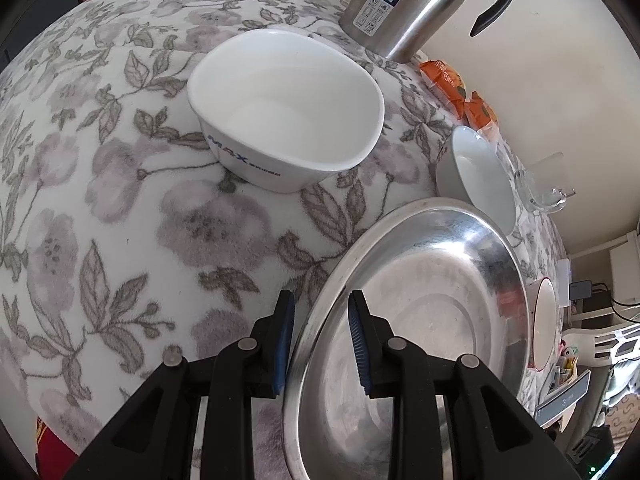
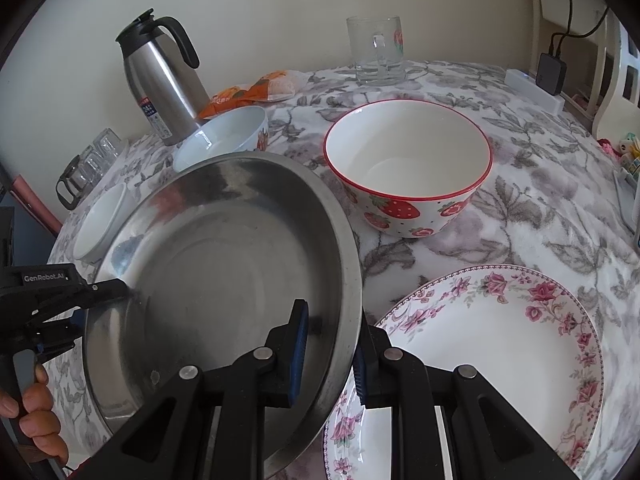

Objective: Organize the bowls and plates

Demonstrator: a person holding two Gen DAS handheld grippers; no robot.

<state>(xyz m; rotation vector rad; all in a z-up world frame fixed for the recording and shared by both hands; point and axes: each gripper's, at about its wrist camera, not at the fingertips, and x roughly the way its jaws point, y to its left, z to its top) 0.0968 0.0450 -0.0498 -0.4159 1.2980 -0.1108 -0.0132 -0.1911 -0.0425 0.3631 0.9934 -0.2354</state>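
Steel plate (image 2: 224, 248) rim pinched by both jaws, seemingly overhanging floral plate (image 2: 500, 344).

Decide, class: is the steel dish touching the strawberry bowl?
Apart. The right wrist view shows a strip of flowered cloth between the steel dish rim and the strawberry bowl.

1. The right gripper (image 2: 330, 350) clamps the steel pan's (image 2: 224, 264) rim.
2. The left gripper (image 2: 120, 286) grips its opposite rim.
3. A floral plate (image 2: 500, 344) lies beside the pan; a strawberry bowl (image 2: 408, 168) sits behind it.
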